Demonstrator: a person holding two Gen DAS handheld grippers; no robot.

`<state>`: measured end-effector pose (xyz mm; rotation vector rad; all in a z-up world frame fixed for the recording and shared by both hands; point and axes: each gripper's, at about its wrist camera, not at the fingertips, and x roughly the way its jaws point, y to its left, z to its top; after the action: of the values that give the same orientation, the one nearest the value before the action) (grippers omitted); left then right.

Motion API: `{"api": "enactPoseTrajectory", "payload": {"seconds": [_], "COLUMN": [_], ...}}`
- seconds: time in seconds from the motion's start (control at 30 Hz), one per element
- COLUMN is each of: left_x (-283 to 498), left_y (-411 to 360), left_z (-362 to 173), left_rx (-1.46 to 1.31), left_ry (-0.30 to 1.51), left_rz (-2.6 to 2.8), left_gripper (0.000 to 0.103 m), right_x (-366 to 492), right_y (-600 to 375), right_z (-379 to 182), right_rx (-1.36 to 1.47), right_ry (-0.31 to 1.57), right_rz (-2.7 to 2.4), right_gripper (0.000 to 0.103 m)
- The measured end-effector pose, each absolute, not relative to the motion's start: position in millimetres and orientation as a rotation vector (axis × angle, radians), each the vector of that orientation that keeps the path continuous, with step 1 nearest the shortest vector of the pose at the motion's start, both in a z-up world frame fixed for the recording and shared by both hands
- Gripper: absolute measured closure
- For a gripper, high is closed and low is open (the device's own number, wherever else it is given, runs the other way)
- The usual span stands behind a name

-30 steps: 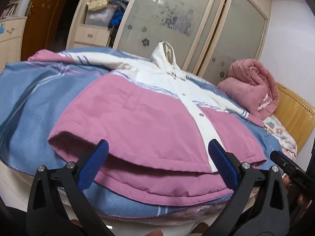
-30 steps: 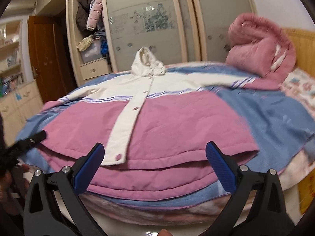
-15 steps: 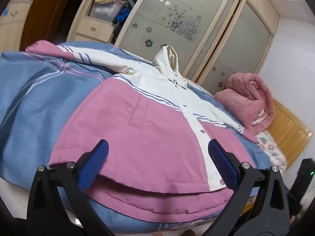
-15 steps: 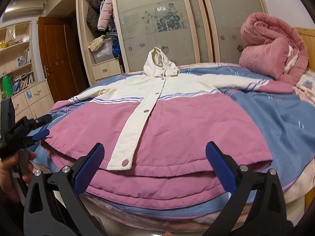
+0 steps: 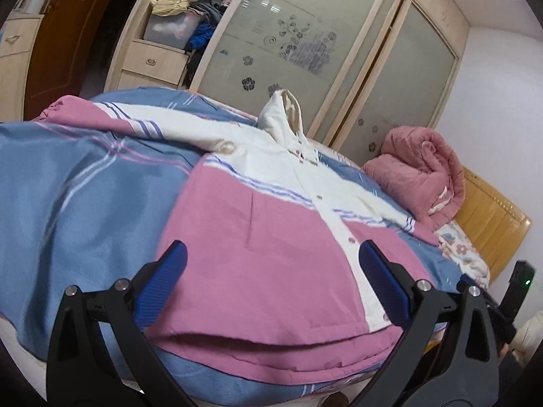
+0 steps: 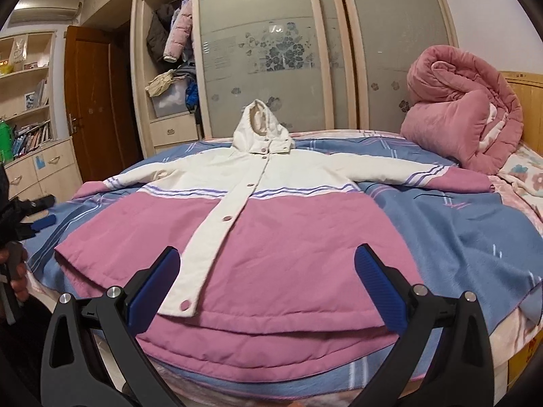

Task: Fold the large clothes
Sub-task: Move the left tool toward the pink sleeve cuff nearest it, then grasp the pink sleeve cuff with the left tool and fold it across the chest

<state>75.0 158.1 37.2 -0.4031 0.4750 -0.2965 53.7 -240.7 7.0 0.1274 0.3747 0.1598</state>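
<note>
Hooded pink-and-white padded coat [image 6: 271, 237] spread flat and buttoned on the bed's blue striped blanket [image 6: 475, 237].
Its hem lies along the blanket's near edge, hood toward the far edge, sleeves stretched to both sides; a rolled pink quilt [image 6: 461, 125] sits at the far right corner. The right gripper [image 6: 266, 288] and the left gripper [image 5: 271, 286] both hang spread wide over the hem, holding nothing.
</note>
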Motion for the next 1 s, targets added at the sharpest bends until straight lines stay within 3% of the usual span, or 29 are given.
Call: {"api": "enactPoseTrajectory", "payload": {"seconds": [0.33,0.47,0.6,0.73,0.8,0.87,1.0], "left_x": [163,220,262,313,332,350,376], "left_y": [303,361,414,477,496,513,512], "left_z": [72,74,77,62,51,35,12], "left_rx": [-0.464,-0.438,-0.376,-0.498,-0.563,-0.620,-0.539], "left_ry": [0.571,0.710,0.720,0.766,0.791,0.833,0.935], "left_rz": [-0.201,-0.086,0.034,0.069,0.093,0.101,0.140], "left_gripper": [0.002,0.002,0.002,0.003,0.011,0.027,0.027], "right_x": [58,60,64,69,71,73,75], "right_y": [-259,-249,-244,-241,-238,-236,-232], "right_z": [2,-1,-3,-4,-5,-4,-4], "right_rx": [0.146,0.099,0.085,0.084,0.080,0.075,0.076], "right_ry": [0.395,0.390,0.397,0.401,0.406,0.409,0.411], "right_rz": [0.155,0.144,0.146,0.151,0.157,0.159,0.169], "right_gripper": [0.001,0.001,0.001,0.001,0.001,0.001,0.001]}}
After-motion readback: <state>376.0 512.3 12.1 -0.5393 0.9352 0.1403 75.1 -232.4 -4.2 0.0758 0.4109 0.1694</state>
